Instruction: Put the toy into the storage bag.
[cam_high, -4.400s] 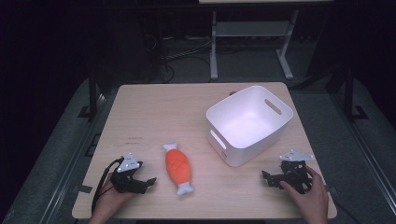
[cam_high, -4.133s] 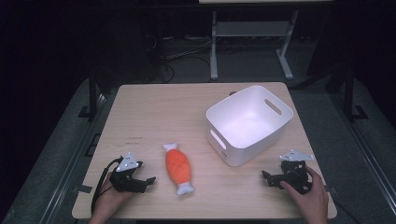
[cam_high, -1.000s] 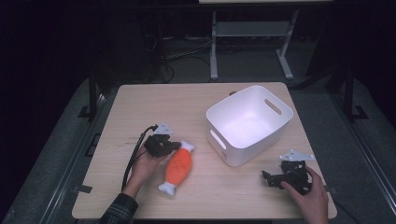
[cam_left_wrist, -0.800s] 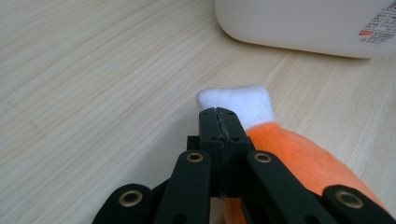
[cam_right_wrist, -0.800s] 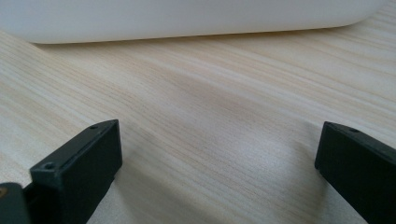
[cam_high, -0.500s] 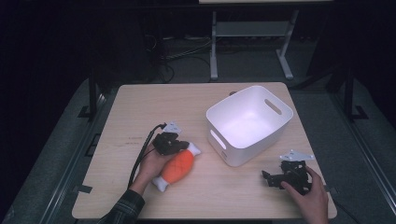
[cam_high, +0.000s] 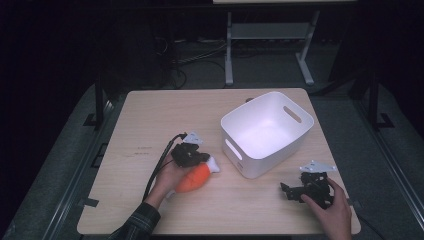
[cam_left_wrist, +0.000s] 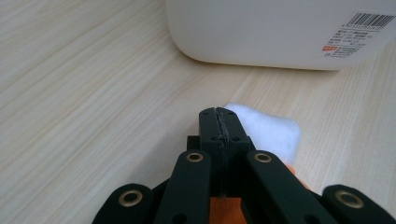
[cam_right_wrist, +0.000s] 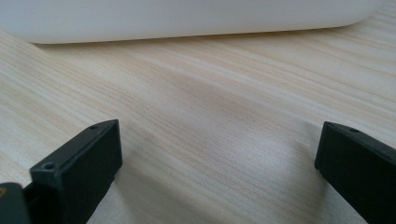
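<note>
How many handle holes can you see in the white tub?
2. One handle hole is in the far right wall of the white tub; the other handle hole is in the near left wall, facing the orange toy.

Left gripper (cam_high: 192, 156) on orange-and-white plush toy (cam_high: 196, 176) beside white bin (cam_high: 266, 132); right gripper (cam_high: 305, 188) resting apart on wooden table (cam_high: 165, 115)

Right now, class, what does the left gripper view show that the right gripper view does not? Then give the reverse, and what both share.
Left gripper view, not the right: the left gripper shut on the orange-and-white toy, and the bin's barcode label. Right gripper view, not the left: the right gripper open, with bare wood between its jaws. Both: the white bin wall and the wooden table.
</note>
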